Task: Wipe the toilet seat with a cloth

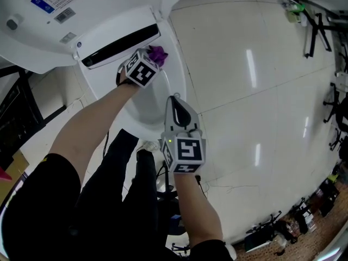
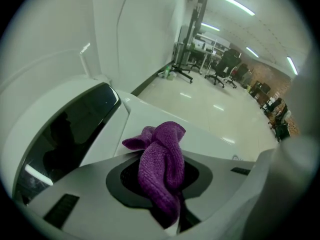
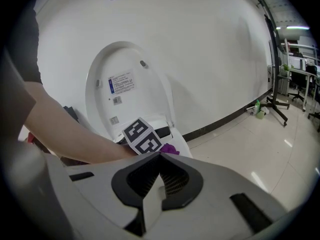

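toilet seat (image 1: 175, 64) white | floor (image 1: 261, 91) glossy | left tongs (image 1: 154, 58) pinch cloth (image 2: 161, 164) | chairs (image 2: 222, 67), probably

Glossy tiled floor (image 1: 261, 91), white toilet (image 1: 109, 34) standing on it, office chairs (image 2: 225, 68) far off
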Action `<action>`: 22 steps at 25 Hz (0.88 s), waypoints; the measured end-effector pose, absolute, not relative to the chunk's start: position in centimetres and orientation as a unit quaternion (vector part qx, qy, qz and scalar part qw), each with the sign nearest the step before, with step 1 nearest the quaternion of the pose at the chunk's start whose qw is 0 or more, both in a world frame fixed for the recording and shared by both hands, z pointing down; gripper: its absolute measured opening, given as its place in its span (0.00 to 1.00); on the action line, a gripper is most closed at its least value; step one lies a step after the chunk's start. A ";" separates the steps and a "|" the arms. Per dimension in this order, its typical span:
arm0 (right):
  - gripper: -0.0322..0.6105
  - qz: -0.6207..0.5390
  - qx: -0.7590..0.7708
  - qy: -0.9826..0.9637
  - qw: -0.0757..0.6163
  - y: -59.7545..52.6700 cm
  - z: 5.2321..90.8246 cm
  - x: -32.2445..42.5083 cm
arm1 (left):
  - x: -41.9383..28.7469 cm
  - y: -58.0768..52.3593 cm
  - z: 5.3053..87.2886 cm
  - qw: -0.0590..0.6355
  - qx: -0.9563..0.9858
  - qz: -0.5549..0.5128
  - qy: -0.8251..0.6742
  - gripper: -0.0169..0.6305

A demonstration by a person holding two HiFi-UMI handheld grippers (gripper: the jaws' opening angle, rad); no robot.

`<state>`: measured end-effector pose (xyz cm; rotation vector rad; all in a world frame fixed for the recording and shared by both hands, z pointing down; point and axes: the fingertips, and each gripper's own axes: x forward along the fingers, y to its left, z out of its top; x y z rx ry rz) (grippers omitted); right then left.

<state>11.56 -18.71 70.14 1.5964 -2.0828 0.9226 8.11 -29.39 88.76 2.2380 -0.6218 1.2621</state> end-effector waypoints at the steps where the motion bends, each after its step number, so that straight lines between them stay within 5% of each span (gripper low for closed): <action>1: 0.07 0.326 0.565 -0.736 0.178 -18.8 70.1 11.7 | 8.4 -29.4 88.8 0.245 0.821 0.463 -0.227 0.18; 14: 0.07 0.314 0.572 -0.740 0.163 -19.3 68.8 12.6 | 12.3 -28.8 87.4 0.233 0.840 0.447 -0.203 0.18; 22: 0.07 0.297 0.580 -0.744 0.147 -17.5 64.0 13.2 | 11.5 -26.4 79.4 0.226 0.862 0.397 -0.220 0.18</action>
